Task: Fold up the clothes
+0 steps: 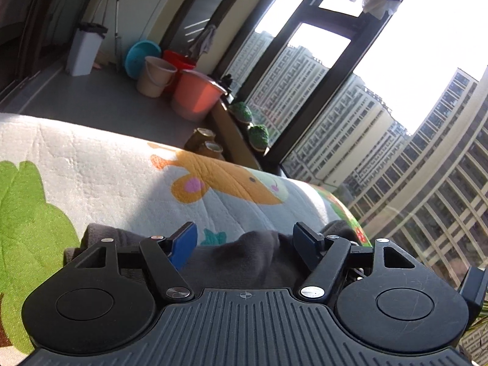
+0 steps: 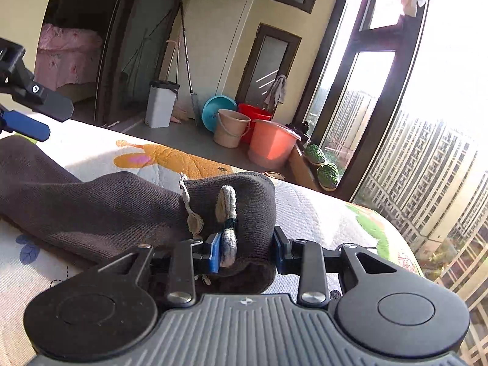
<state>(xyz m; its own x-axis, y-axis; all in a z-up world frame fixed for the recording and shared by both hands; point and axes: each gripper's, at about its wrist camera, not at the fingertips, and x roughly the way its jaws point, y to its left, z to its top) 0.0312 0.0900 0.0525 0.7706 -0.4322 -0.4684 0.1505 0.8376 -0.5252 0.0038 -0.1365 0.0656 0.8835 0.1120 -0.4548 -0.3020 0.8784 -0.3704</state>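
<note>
Three buckets (image 2: 233, 128) stand beside teal basin (image 2: 218, 113).

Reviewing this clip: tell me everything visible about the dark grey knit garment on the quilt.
The dark grey garment looks like ribbed knit, soft and thick. It lies stretched across the cartoon-print quilt, one end bunched into a roll. A pale tag and a light cord loop show on that roll. The right gripper brackets the roll; grip uncertain. In the left wrist view the left gripper is open over its crumpled edge.
</note>
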